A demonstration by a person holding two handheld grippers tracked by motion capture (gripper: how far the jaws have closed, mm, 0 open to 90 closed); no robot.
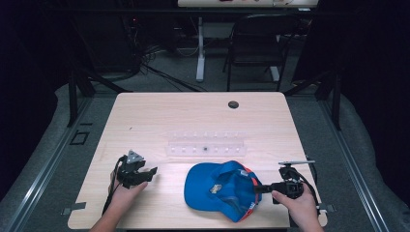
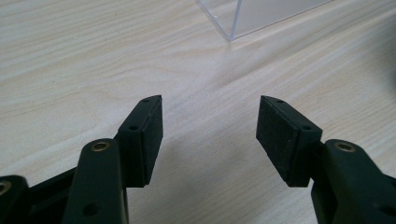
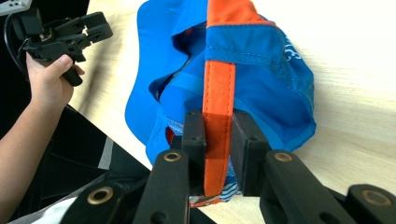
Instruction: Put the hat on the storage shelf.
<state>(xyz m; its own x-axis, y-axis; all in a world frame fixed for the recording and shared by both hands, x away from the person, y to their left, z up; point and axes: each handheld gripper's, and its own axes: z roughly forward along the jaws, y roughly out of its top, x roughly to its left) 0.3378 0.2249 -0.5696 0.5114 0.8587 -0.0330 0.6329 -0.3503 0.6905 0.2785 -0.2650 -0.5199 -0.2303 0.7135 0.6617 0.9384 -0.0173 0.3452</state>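
Note:
A blue baseball cap [image 1: 220, 189] with orange trim lies crown-down on the wooden table [image 1: 159, 116] near its front edge. My right gripper [image 1: 259, 188] reaches in from the right and is shut on the cap's orange back strap [image 3: 217, 116], which is pinched between the two black pads. In the right gripper view the cap [image 3: 261, 70] spreads out beyond the jaws. My left gripper [image 1: 147, 175] rests at the front left of the table, well clear of the cap, and its jaws [image 2: 210, 135] stand open over bare wood.
A clear plastic tray [image 1: 205, 146] lies across the table's middle, behind the cap; its corner [image 2: 233, 18] shows ahead of the left gripper. A dark round grommet [image 1: 233, 104] sits near the far edge. A folding chair [image 1: 256, 43] and a desk leg stand beyond the table.

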